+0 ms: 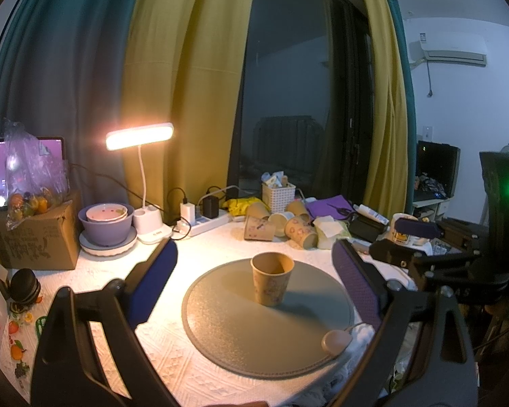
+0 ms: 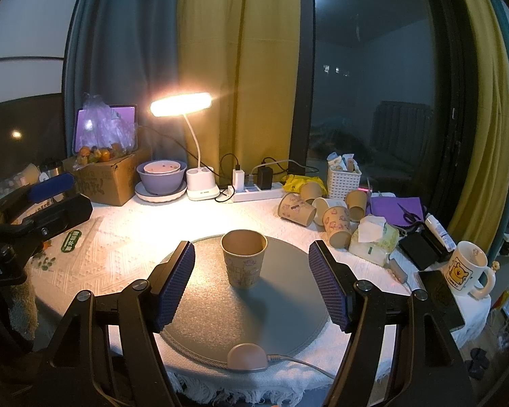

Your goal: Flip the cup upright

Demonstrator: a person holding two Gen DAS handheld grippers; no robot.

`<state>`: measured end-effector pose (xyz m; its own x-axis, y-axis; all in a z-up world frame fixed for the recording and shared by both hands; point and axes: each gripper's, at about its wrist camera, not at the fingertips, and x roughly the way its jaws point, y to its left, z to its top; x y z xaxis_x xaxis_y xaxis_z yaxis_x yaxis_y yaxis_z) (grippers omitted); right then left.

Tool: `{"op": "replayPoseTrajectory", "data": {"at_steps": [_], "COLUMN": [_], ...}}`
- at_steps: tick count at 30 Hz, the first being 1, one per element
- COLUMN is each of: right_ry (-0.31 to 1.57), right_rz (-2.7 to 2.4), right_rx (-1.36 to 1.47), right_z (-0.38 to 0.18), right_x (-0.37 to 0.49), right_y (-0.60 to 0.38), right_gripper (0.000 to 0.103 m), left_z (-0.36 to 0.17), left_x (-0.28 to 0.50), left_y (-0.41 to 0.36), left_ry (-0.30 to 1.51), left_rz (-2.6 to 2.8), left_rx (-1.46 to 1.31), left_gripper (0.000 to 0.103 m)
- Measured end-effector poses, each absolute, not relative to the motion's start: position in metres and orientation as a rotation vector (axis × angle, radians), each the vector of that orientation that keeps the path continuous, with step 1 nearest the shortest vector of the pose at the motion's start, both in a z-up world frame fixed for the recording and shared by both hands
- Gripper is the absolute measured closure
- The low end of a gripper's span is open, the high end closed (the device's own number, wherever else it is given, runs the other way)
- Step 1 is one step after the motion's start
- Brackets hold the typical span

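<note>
A brown paper cup (image 1: 272,278) with a purple print stands upright, mouth up, on a round grey mat (image 1: 268,318). It also shows in the right wrist view (image 2: 243,258) on the same mat (image 2: 244,312). My left gripper (image 1: 254,257) is open and empty, its blue-padded fingers wide apart on either side of the cup and short of it. My right gripper (image 2: 251,254) is open and empty, its fingers either side of the cup, not touching. The right gripper also shows at the right edge of the left wrist view (image 1: 420,237).
Several paper cups (image 2: 322,212) lie on their sides behind the mat, beside a tissue pack (image 2: 375,239). A lit desk lamp (image 2: 200,183), power strip (image 2: 254,194), stacked bowls (image 2: 161,179), cardboard box (image 2: 108,179) and white basket (image 2: 344,179) line the back. A mug (image 2: 466,268) stands at the right. A pink puck (image 2: 247,356) sits on the mat's near edge.
</note>
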<state>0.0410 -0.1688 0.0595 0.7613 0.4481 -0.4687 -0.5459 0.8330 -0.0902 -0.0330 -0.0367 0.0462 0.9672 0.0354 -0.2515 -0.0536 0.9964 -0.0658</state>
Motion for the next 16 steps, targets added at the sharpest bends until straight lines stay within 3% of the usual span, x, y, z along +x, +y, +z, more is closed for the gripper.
{"op": "replayPoseTrajectory", "data": {"at_steps": [16], "right_ry": [0.451], "right_rz": [0.547], "right_rx": [-0.227], "right_z": [0.0596], "right_x": [0.0412], "right_y": [-0.1682], "right_gripper": [0.030], "left_z": [0.0445], "left_x": [-0.0360], "left_y": [-0.0404], "left_ry": [0.232], "left_rz": [0.033], "left_rx": [-0.069], "left_gripper": [0.010]}}
